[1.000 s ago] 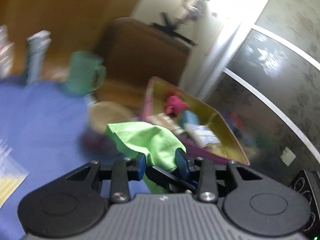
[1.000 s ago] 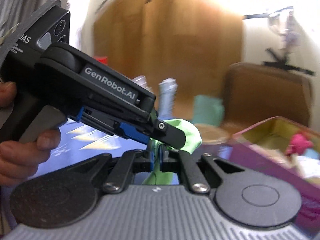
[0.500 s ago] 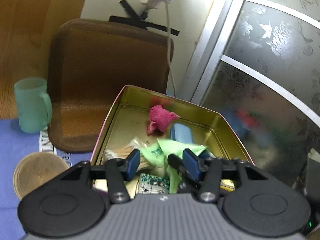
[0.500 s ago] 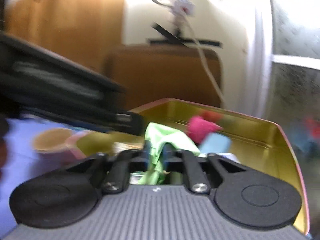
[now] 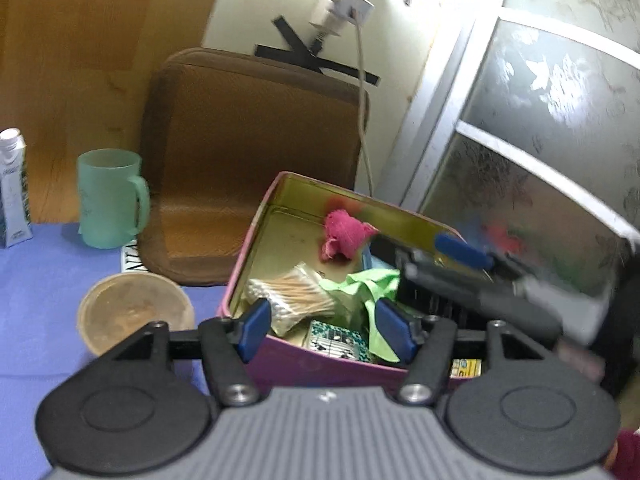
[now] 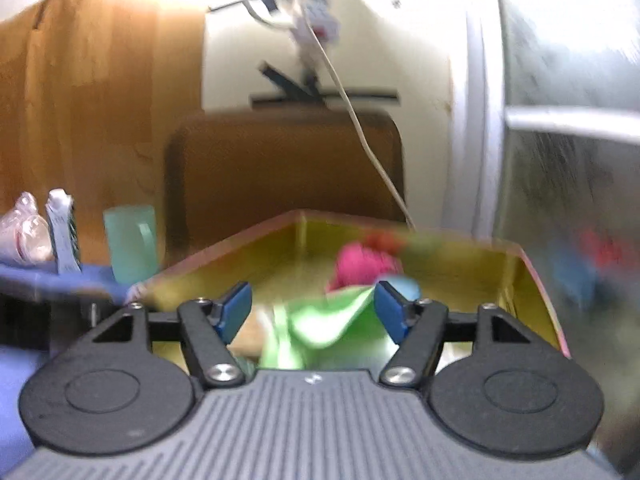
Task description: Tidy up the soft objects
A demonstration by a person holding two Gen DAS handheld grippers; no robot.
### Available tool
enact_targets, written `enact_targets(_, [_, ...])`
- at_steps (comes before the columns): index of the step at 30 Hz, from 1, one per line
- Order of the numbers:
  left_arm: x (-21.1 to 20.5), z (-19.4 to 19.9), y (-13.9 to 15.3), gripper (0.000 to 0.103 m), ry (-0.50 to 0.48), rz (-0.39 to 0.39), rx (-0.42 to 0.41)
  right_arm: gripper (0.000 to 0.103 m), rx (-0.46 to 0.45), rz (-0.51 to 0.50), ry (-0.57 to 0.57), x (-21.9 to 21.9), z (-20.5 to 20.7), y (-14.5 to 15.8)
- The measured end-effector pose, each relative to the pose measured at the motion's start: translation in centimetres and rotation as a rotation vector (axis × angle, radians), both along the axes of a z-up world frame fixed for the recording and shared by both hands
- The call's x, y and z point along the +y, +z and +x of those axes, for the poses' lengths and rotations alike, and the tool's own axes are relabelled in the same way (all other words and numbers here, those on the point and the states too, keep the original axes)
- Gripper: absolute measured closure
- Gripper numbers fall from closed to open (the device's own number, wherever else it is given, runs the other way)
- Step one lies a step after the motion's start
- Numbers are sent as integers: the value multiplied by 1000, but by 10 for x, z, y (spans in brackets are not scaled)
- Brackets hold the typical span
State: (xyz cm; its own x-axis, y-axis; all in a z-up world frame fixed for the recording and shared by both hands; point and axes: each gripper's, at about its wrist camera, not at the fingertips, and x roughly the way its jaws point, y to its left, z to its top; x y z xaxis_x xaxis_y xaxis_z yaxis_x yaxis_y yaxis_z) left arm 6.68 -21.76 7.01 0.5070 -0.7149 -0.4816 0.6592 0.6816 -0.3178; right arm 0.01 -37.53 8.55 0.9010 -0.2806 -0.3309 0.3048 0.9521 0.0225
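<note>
Left wrist view: left gripper (image 5: 326, 330) stood over the near wall of the tin (image 5: 320, 364), jaws spread, having just been opening; nothing pinched.
Green cloth (image 5: 368, 292): lay crumpled inside the tin, one fold hanging beside the right-hand blue pad (image 5: 394, 330); contact with that pad could not be told.
Other tin contents: pink cloth (image 5: 344, 236) towards the far wall; a bag of cotton swabs (image 5: 296, 296) at the near left; a small patterned packet (image 5: 336, 340) by the near wall.
Right gripper (image 5: 460, 252), seen from the left: blurred, reaching over the tin's right side.
Right wrist view: right gripper (image 6: 312, 312) had jaws spread wide, having just been opening; the green cloth (image 6: 324, 320) lay between and below the pads, released, blurred.
Table: blue cover (image 5: 44, 300); green mug (image 5: 108, 200), carton (image 5: 12, 192) and brown bowl (image 5: 136, 312) stood left of the tin.
Behind: brown cushion (image 5: 248, 160) leaned against the wall.
</note>
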Motion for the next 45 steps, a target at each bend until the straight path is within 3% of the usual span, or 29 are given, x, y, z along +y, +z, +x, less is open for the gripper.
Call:
enact_targets(2, [9, -2, 4, 44, 32, 10, -7, 23, 43, 3, 7, -7, 19, 9])
enact_targets(4, [18, -6, 7, 44, 69, 38, -25, 24, 70, 8, -45, -12, 24, 11])
enact_targets(7, [29, -16, 8, 38, 103, 81, -41, 24, -32, 58, -66, -9, -8, 11])
enact_targets(12, [34, -37, 0, 37, 133, 184, -46, 24, -125, 97, -126, 21, -70, -6])
enact_targets(17, [38, -50, -11, 28, 118, 224, -6, 22, -122, 163, -115, 49, -95, -9])
enact_targets(20, [41, -61, -15, 20, 116, 260, -27, 14, -104, 256, -112, 58, -101, -12])
enact_targets(23, [51, -70, -19, 7, 132, 281, -42, 14, -79, 321, -117, 68, -106, -18])
enact_targets(26, [62, -78, -25, 1, 151, 299, -64, 14, -58, 368, -123, 75, -110, -24])
enact_targets(45, [88, -86, -44, 0, 127, 333, -12, 12, -60, 412, -112, 101, -111, -17])
